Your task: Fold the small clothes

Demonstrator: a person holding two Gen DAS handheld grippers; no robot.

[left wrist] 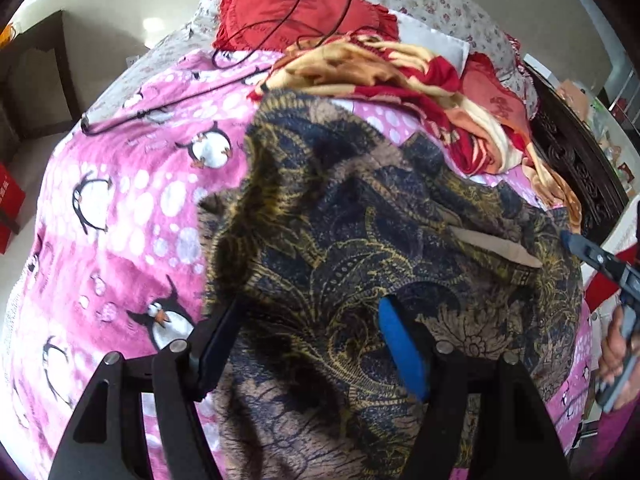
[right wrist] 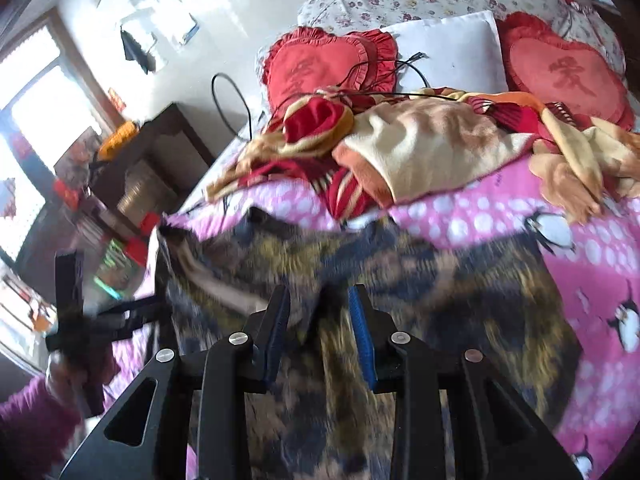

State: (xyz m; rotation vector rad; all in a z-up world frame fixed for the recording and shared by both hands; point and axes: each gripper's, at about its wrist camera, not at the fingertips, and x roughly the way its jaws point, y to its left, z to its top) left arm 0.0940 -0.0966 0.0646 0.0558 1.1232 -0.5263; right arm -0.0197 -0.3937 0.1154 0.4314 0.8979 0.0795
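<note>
Garment (left wrist: 360,240) lies directly under both grippers, running away from them; left gripper (left wrist: 316,332) spread wide over cloth, right gripper (right wrist: 320,320) part-closed, grasp unclear

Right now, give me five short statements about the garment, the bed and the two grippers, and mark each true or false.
1. The dark patterned garment lies on a pink penguin blanket. True.
2. The left gripper is shut tight. False: its jaws stand wide apart with cloth between them.
3. A black cable crosses a red heart pillow. True.
4. The garment is plain white. False: it is navy, brown and gold.
5. The right gripper has garment cloth between its fingers. True.
</note>
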